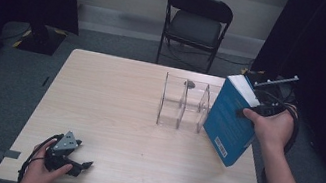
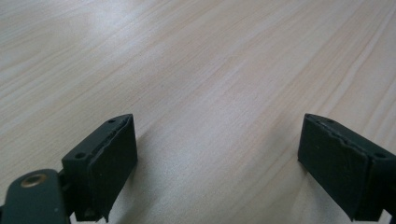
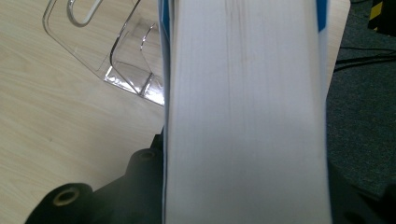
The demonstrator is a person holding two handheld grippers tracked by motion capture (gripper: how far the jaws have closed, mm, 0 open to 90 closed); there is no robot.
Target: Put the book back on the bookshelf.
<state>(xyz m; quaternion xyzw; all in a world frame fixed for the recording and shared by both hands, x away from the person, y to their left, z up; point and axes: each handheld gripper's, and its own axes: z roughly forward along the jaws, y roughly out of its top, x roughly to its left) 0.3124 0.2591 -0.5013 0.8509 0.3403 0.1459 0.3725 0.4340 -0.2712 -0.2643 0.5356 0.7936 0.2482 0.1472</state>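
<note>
- The person's right hand [image 1: 273,129] holds the right gripper [image 1: 249,109] lifted at the far right side of the table [image 1: 111,113], and its jaws are pinched on a thick blue book [image 1: 229,121].
- The book hangs tilted in the air, white page edge turned up and away, lower corner pointing down toward the table's right edge; a barcode label sits near that lower corner.
- Seen from the right gripper view, the book [image 3: 245,112] stands between the two black jaws with its pale page block facing the camera and thin blue cover strips down each side.
- Just left of the book stands a clear acrylic rack [image 1: 184,103] with upright dividers, on the far right part of the table; the book's left edge overlaps its right end from where I stand, and I cannot tell whether they touch.
- In the right gripper view the rack [image 3: 116,51] lies behind and to the left of the book.
- The left gripper [image 1: 82,164] rests low at the near left corner of the table in the left hand [image 1: 42,172], jaws spread wide with only bare wood between them [image 2: 217,158].
- A black folding chair [image 1: 195,26] stands beyond the far edge of the table.
</note>
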